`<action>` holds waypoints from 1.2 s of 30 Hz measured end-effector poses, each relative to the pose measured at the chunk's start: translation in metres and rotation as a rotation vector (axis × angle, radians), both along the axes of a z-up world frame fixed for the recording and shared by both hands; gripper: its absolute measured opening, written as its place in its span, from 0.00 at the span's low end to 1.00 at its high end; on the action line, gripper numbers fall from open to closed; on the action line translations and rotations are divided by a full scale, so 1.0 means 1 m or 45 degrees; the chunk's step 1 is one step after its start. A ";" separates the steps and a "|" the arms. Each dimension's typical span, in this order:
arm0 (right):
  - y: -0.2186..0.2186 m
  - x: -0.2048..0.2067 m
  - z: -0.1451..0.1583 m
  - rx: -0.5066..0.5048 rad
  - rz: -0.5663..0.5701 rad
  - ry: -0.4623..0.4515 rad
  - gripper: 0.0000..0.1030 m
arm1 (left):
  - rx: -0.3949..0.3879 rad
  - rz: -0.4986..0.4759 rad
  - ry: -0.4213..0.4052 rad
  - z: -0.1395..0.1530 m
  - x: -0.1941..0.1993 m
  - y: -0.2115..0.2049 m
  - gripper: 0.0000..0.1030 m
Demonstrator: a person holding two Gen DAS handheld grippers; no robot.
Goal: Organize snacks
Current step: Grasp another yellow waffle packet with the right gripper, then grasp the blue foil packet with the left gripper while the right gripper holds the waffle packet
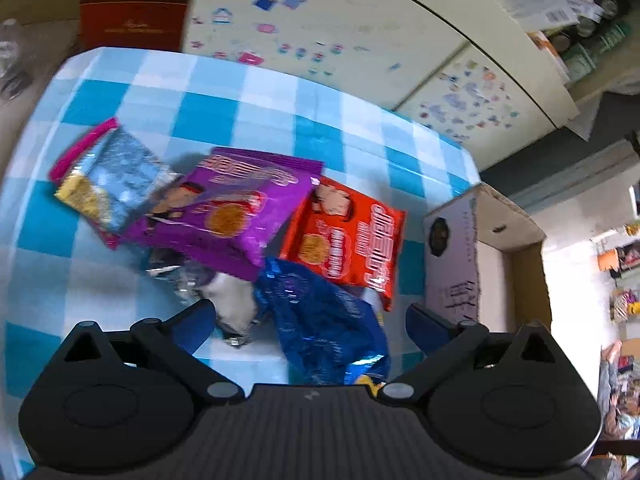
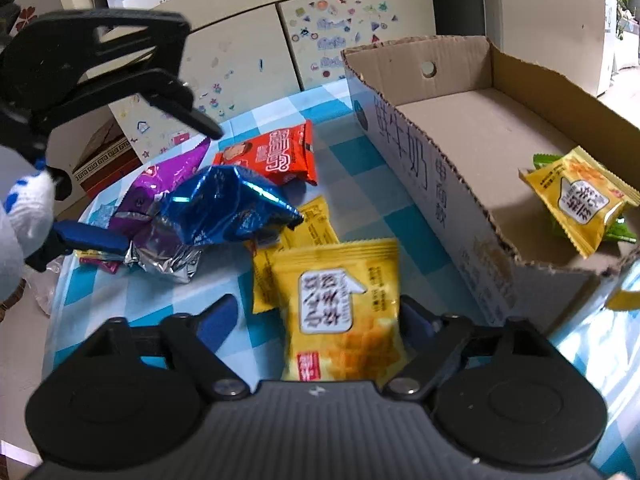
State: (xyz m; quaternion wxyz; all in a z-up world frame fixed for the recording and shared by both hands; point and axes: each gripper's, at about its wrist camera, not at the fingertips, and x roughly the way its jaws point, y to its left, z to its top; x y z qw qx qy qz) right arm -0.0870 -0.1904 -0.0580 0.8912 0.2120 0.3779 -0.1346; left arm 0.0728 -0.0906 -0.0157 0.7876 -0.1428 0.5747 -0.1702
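My left gripper (image 1: 310,322) is open above the pile, with a crumpled blue bag (image 1: 328,328) between its fingers. A purple packet (image 1: 232,208), a red packet (image 1: 348,236) and a clear pink-edged packet (image 1: 104,176) lie beyond it on the checked cloth (image 1: 224,100). My right gripper (image 2: 320,320) is open around a yellow snack packet (image 2: 340,304); a second yellow packet (image 2: 312,224) lies behind it. The left gripper (image 2: 132,184) shows in the right wrist view over the blue bag (image 2: 224,208). The cardboard box (image 2: 436,184) holds a yellow packet (image 2: 580,200) over a green one (image 2: 620,232).
The box (image 1: 460,264) stands at the table's right end. A cabinet with stickers (image 1: 332,40) stands behind the table, a dark red box (image 1: 132,12) beside it. The table edge runs along the left in both views.
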 end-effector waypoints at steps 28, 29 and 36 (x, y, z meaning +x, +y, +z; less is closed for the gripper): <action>0.003 -0.004 0.005 0.058 0.091 -0.012 0.61 | 0.055 -0.057 -0.010 -0.011 -0.007 -0.021 0.70; 0.003 -0.005 0.006 0.060 0.096 -0.017 0.61 | 0.048 -0.051 -0.013 -0.009 -0.008 -0.018 0.70; 0.007 -0.011 0.018 0.044 0.164 -0.057 0.61 | -0.053 0.029 -0.020 0.008 -0.016 0.006 0.68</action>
